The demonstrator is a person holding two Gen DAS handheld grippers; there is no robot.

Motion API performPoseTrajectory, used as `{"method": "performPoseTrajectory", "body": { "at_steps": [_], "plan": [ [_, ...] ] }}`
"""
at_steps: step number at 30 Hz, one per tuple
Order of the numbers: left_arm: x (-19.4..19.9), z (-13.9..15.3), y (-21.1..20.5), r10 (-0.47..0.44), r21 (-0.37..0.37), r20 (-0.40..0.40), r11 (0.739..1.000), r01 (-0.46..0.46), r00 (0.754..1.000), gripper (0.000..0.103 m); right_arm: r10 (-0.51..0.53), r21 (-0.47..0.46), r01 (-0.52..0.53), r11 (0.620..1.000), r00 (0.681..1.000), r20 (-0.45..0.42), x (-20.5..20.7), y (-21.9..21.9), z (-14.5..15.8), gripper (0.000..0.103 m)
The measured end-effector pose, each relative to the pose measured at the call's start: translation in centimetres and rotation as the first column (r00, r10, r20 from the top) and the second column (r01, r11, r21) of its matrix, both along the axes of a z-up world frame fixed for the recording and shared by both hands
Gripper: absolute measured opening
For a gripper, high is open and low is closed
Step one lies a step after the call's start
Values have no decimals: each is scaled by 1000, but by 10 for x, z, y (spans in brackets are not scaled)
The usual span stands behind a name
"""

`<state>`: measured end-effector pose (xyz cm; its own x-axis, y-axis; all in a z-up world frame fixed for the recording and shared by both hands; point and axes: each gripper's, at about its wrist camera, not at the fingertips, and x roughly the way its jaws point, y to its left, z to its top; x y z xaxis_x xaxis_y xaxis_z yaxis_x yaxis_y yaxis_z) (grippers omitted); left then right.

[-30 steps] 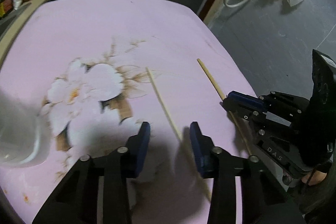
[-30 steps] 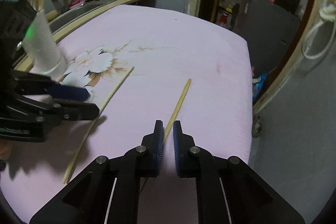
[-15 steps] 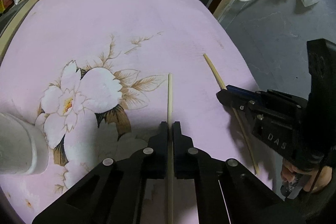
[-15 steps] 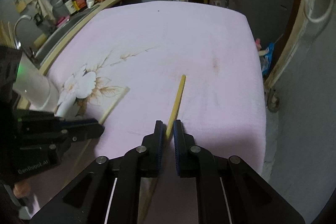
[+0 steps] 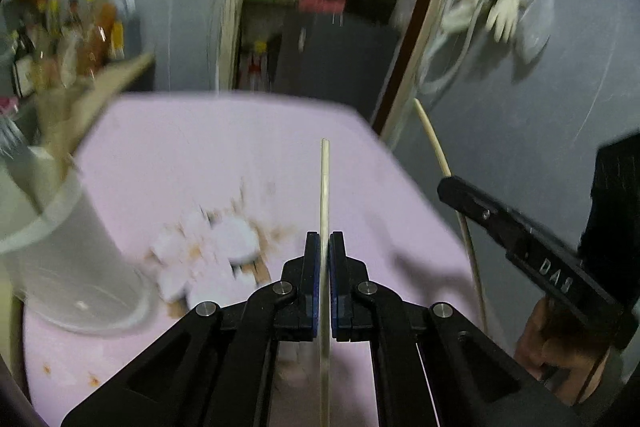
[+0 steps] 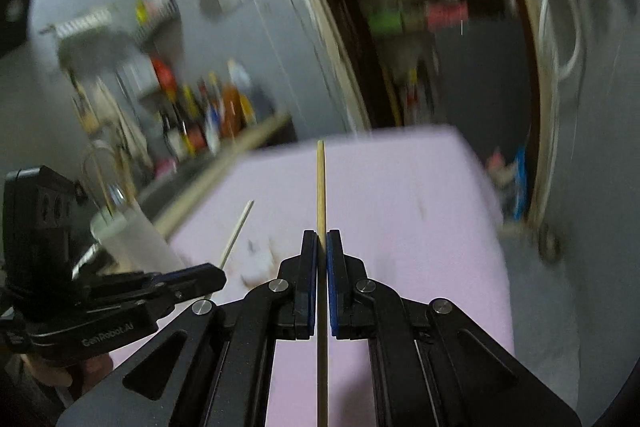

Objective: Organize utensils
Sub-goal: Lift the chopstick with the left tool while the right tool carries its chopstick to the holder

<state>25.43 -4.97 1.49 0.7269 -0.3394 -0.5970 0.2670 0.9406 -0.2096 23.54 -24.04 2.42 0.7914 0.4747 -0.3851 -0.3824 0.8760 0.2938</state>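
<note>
Both fisheye views are dim, lit by soft indoor light with no glare. Motion blur smears the background: the row of coloured bottles (image 5: 86,27), the grey wall (image 6: 100,7) and the pink flower-printed tablecloth (image 5: 200,163). The black gripper fingers (image 5: 316,267) stay sharp. Straight lines bow towards the dark circular edges.
</note>
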Motion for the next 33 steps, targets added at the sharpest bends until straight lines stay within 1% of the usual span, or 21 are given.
{"method": "performPoseTrajectory", "body": {
  "at_steps": [2,3,4,6,7,9,12,13,16,19,20,21,25,27,29,31,33],
  "plan": [
    [-12,20,10,22,-24,100,1000,-19,995,2,-25,24,22,999,993,115,-12,9,12,3],
    [-18,27,14,29,-35,134,999,-24,991,2,-39,38,33,999,984,176,-19,15,19,3],
    [-23,37,21,41,-48,180,998,-33,983,2,-46,45,37,998,976,212,-20,19,23,3],
    [-30,50,33,58,-59,240,997,-45,969,2,-63,70,43,997,949,310,-28,31,36,3],
    [-34,58,39,72,-63,274,996,-57,959,2,-67,79,42,996,937,342,-29,35,41,3],
    [-41,72,54,96,-69,325,995,-77,941,2,-77,104,36,994,901,426,-35,49,53,3],
    [-47,88,76,133,-100,385,990,-102,913,2,-76,136,7,991,857,509,-38,70,67,3],
    [-42,94,86,148,-110,400,988,-113,904,2,-70,149,-11,989,847,527,-40,74,69,3],
    [-46,108,122,200,-133,441,979,-157,875,2,-52,192,-68,979,828,558,-36,95,76,3],
    [-49,120,158,258,-156,466,966,-208,847,2,-32,238,-124,963,828,560,-28,118,80,3],
    [-49,121,171,284,-161,475,958,-235,833,2,-25,250,-140,958,828,560,-25,125,79,3],
    [-50,122,183,302,-167,478,953,-252,825,2,-14,260,-160,952,828,561,-22,135,79,3],
    [-50,117,230,399,-222,473,917,-331,785,2,20,267,-207,941,823,568,-17,161,77,3],
    [-46,111,247,435,-253,460,900,-356,774,2,32,263,-219,940,821,570,-13,174,75,3],
    [-43,105,261,462,-281,448,886,-370,765,2,39,266,-225,937,827,561,-8,182,72,3],
    [-42,99,269,484,-288,451,874,-391,750,2,43,266,-224,937,834,551,-4,188,70,3],
    [-39,94,275,498,-293,448,867,-404,743,2,43,266,-220,939,840,540,1,192,64,3]
  ]
}}
